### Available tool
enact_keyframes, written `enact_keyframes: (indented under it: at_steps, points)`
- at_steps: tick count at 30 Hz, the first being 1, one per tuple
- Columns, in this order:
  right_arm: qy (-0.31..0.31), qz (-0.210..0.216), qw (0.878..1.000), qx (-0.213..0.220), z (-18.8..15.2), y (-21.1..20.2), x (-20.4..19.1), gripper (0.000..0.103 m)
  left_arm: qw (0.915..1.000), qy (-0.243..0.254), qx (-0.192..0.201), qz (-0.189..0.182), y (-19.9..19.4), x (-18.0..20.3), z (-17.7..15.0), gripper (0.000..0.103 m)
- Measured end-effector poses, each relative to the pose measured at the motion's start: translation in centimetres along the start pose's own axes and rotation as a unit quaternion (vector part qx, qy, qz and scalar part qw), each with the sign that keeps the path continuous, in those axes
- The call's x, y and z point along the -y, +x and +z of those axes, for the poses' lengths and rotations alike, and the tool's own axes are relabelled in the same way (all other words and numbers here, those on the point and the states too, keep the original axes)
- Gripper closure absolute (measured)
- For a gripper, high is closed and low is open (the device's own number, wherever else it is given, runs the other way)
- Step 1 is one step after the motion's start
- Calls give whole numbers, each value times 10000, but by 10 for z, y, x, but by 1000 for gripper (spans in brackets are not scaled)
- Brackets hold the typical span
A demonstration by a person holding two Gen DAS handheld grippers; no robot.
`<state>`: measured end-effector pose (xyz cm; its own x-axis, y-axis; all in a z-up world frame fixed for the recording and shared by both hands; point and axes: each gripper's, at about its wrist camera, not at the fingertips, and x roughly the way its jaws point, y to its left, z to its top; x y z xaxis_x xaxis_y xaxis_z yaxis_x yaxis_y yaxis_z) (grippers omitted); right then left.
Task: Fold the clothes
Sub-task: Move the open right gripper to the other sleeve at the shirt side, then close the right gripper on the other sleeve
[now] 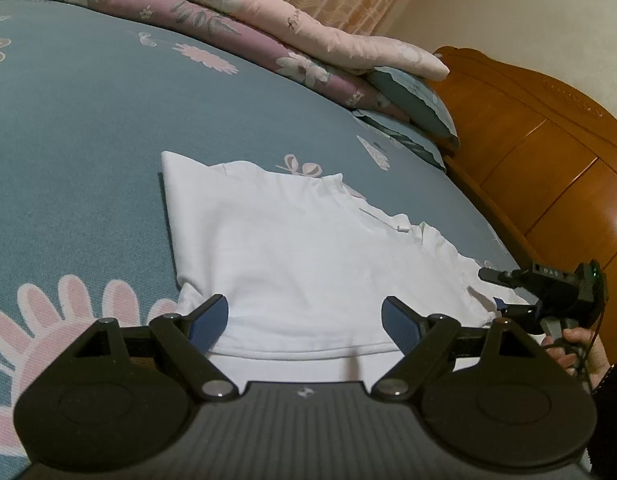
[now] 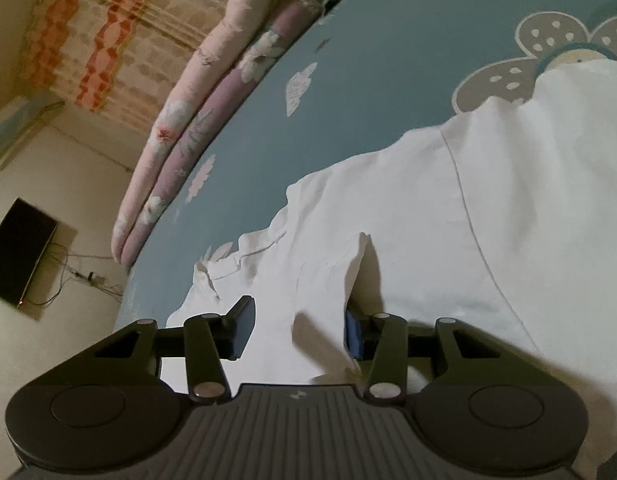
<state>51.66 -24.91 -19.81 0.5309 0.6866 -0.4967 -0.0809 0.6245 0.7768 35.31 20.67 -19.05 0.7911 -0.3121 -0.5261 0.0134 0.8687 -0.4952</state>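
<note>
A white shirt (image 1: 292, 240) lies folded on the blue flowered bedsheet (image 1: 76, 128). My left gripper (image 1: 304, 320) hovers over the shirt's near hem with its jaws wide open and nothing pressed between the blue pads (image 1: 210, 320). My right gripper (image 2: 300, 328) sits at the shirt's right edge, jaws half closed, with white shirt cloth (image 2: 488, 200) lying in the gap. Its right finger (image 2: 354, 334) is tucked under a raised fold, while the left finger (image 2: 244, 328) rests over the cloth. In the left wrist view the right gripper (image 1: 498, 304) shows at the shirt's corner, held by a hand (image 1: 576, 348).
Rolled pink and purple quilts (image 1: 236, 20) run along the far side of the bed, with a pillow (image 1: 412, 100) at their end. A wooden headboard (image 1: 548, 152) stands at the right. A dark box (image 2: 20, 248) with cables hangs on the wall.
</note>
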Motion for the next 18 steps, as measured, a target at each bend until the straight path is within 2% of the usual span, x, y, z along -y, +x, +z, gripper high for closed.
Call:
enact_keyframes:
  at_steps: [2,4,7,8,9,13,18]
  points:
    - [-93,115,9997,-190,-2,0,-6,50,10000,1,-1,-4,0,0,0,18]
    - [-520,74,9978,-413,-5,5,-15,51,10000,-2,-2,-8,1,0,0,18]
    - [-532,-131,9978,-386,1,10,-16,65,10000,23,-4,-1,1,1,0,18]
    - [-569,-281,9974,-340,3,10,-18,80,10000,23,-7,-3,1,1,0,18]
    - [-659,-459,9963,-294,3,9,-21,84,10000,14,-10,-9,1,1,0,18]
    - [-996,-761,9920,-117,-5,-3,-38,87,10000,-37,-27,-40,-2,0,2,18]
    - [-1024,-901,9907,-7,-12,-24,-48,89,9999,-82,-51,-77,-5,-1,3,17]
